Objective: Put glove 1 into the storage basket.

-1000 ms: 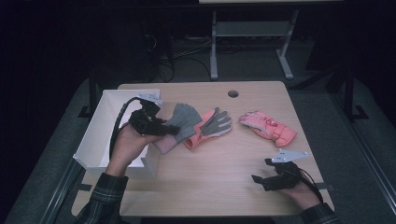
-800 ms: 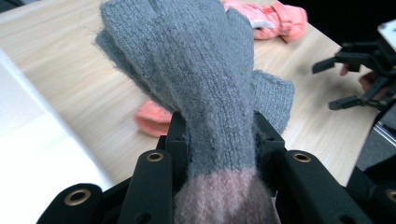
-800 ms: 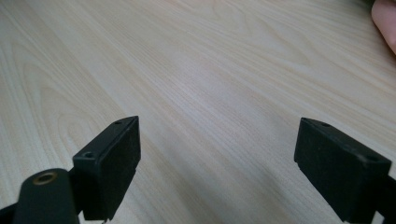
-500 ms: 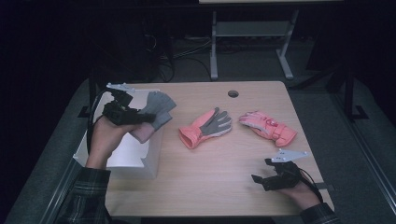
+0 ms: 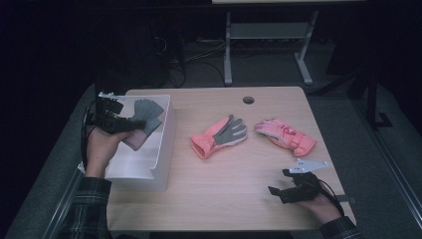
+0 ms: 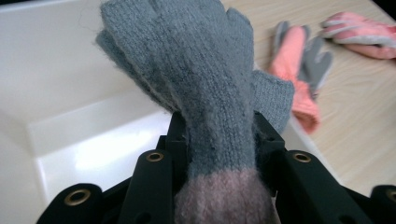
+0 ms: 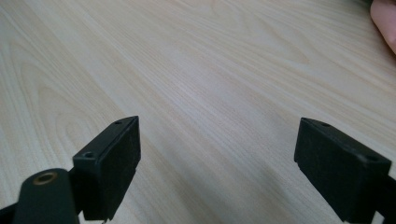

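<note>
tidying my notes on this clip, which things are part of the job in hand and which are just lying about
In the job:
- left gripper, shut on the grey knit glove
- white bin beneath it

Lying about:
- coral glove
- pink glove
- right gripper, open, resting on the table

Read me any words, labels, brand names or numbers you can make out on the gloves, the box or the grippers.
None can be read.
Grey knit glove clamped in the left gripper: plain knit.
White box: blank walls.
Coral glove and pink glove: any marking is too blurred to read.
Right gripper: plain black.
</note>
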